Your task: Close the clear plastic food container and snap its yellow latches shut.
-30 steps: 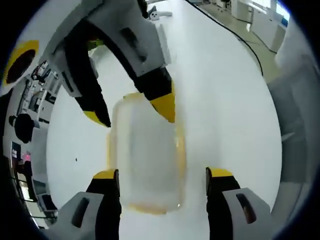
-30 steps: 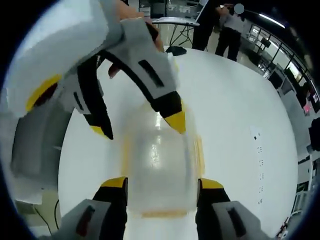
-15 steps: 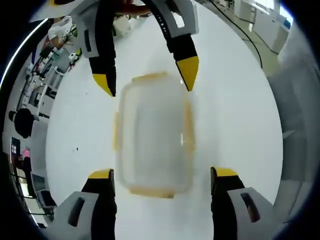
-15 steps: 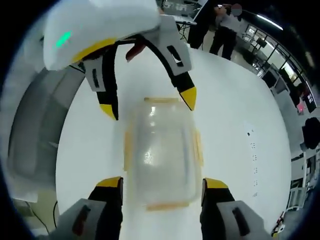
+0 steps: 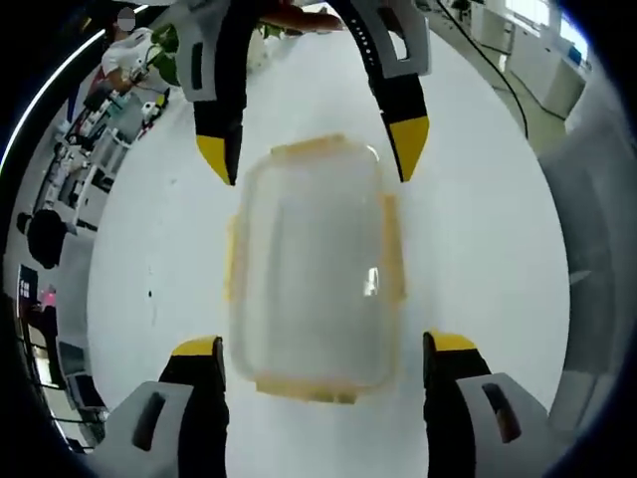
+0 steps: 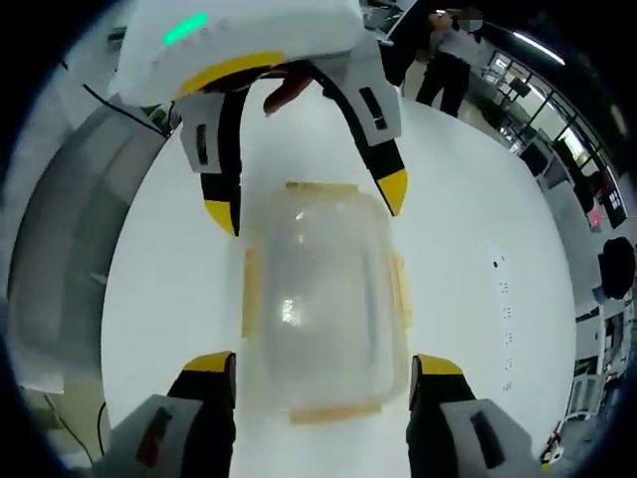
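Observation:
A clear plastic food container [image 5: 314, 264] with yellow latches lies flat on the white table, its lid on. My left gripper [image 5: 323, 344] hovers open over its near end, one jaw off each side. The right gripper [image 5: 314, 149] faces it from the far end, open too, its yellow tips beside the far corners. In the right gripper view the container [image 6: 320, 299] sits between my right gripper [image 6: 323, 363] and the opposing left gripper [image 6: 304, 199]. Yellow latches [image 6: 251, 292] run along the sides and ends and lie close against the walls; whether they are snapped I cannot tell.
The white table [image 5: 478, 179] stretches wide around the container. A person [image 6: 448, 50] stands beyond the far edge in the right gripper view. Desks and equipment [image 5: 90, 149] crowd the room's left side in the left gripper view.
Both grippers have pulled back from the container and apart from each other. The right gripper's tips, which were over the lid, now sit beyond its far end. The container stays in place.

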Demonstrator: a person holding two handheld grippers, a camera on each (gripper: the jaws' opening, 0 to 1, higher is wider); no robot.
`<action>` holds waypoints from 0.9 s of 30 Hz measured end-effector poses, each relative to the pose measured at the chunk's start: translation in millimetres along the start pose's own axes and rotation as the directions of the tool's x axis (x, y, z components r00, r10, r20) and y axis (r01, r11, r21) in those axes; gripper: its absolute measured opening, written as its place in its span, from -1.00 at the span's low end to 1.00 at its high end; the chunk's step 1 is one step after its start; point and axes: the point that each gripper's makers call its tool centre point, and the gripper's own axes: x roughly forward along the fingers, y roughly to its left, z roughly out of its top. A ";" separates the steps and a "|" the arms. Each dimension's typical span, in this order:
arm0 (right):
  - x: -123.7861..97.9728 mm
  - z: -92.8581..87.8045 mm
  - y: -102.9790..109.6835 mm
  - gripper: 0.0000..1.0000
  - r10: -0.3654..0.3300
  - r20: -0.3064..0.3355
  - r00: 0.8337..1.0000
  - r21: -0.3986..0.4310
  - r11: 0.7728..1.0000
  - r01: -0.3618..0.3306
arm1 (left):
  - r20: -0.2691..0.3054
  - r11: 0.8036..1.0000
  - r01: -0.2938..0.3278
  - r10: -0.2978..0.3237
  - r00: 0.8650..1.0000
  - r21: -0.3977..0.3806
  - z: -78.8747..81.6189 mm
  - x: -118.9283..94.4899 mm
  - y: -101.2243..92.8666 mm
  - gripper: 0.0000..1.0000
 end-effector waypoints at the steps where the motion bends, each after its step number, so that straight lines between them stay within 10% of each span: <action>1: 1.0 -0.1 0.3 0.42 0.002 0.001 1.000 -0.002 1.000 -0.002 | -0.001 1.000 0.003 -0.003 1.000 0.000 -0.1 1.0 -0.5 0.59; 27: 18.5 -8.0 -7.8 0.44 -0.004 -0.012 1.000 -0.029 1.000 0.004 | -0.018 0.999 -0.004 0.004 1.000 0.031 -8.3 17.5 6.0 0.54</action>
